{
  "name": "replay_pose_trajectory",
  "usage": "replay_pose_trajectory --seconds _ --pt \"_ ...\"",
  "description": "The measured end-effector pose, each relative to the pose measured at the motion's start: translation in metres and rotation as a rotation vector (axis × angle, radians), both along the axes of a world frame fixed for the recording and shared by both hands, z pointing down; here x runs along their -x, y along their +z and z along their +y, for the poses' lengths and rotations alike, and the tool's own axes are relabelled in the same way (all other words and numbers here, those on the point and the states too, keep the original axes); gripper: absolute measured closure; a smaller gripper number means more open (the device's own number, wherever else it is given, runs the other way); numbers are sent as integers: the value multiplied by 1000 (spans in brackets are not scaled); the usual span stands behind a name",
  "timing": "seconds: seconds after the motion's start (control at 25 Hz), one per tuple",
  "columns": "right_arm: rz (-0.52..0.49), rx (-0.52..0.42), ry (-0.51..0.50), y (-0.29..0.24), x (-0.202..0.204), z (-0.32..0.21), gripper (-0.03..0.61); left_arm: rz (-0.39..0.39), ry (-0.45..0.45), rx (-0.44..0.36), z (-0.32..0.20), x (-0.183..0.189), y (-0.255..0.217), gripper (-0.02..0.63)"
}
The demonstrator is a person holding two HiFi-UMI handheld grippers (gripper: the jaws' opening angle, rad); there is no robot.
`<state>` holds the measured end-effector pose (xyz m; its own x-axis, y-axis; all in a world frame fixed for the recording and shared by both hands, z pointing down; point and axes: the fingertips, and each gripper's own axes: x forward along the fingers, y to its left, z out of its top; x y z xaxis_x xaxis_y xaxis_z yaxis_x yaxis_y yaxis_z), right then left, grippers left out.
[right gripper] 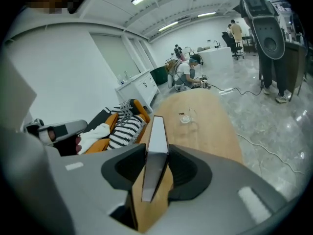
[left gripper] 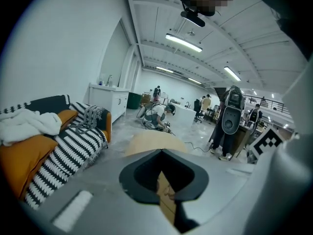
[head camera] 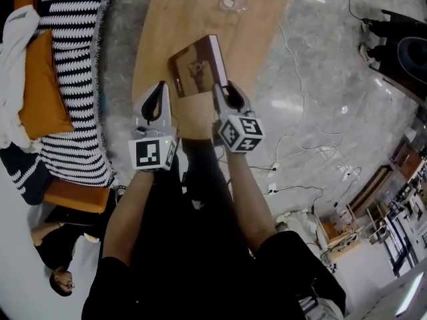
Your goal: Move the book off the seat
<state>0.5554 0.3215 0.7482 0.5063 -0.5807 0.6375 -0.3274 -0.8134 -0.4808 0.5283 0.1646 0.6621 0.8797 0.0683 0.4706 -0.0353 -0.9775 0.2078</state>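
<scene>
**Two hand-held grippers and the book, seen from nearest to farthest.**

Nearest, a person in black holds two grey plastic tools, each with a marker cube. The right hand-held gripper (head camera: 224, 89) clamps the book (head camera: 197, 65) across its thickness. Its pads lie flat on both covers, and the white page block shows edge-on between them. The left hand-held gripper (head camera: 161, 87) is at the book's 9 o'clock edge. Its jaws stand near together on a thin tan-brown printed strip, which reads as the book's cover.

The book is a brown rectangular hardback lying picture-side up over the near end of the desk (head camera: 193, 12), at 12 o'clock from the person. Whether it touches the wood cannot be told. The desk is a long oval of pale, smooth wood, bare around the book.

At its far end stands a small clear glass (head camera: 231, 3); its contents cannot be made out.

At 9 o'clock, well apart from the book, the sofa (head camera: 80, 192) carries a black-and-white striped throw (head camera: 73, 79), an orange cushion (head camera: 40, 89) and a crumpled white cloth (head camera: 13, 65).

At 3 o'clock the polished grey floor (head camera: 320, 79) lies open, crossed by loose cables (head camera: 300, 155).
</scene>
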Motion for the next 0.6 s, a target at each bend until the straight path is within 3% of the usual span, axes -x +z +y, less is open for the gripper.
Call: replay_pose_trajectory --seconds 0.2,0.6 --pt "-17 67 -12 19 2 18 386 -10 21 14 12 -2 7 607" --pt "-94 102 22 78 0 43 382 -47 25 25 25 2 29 607"
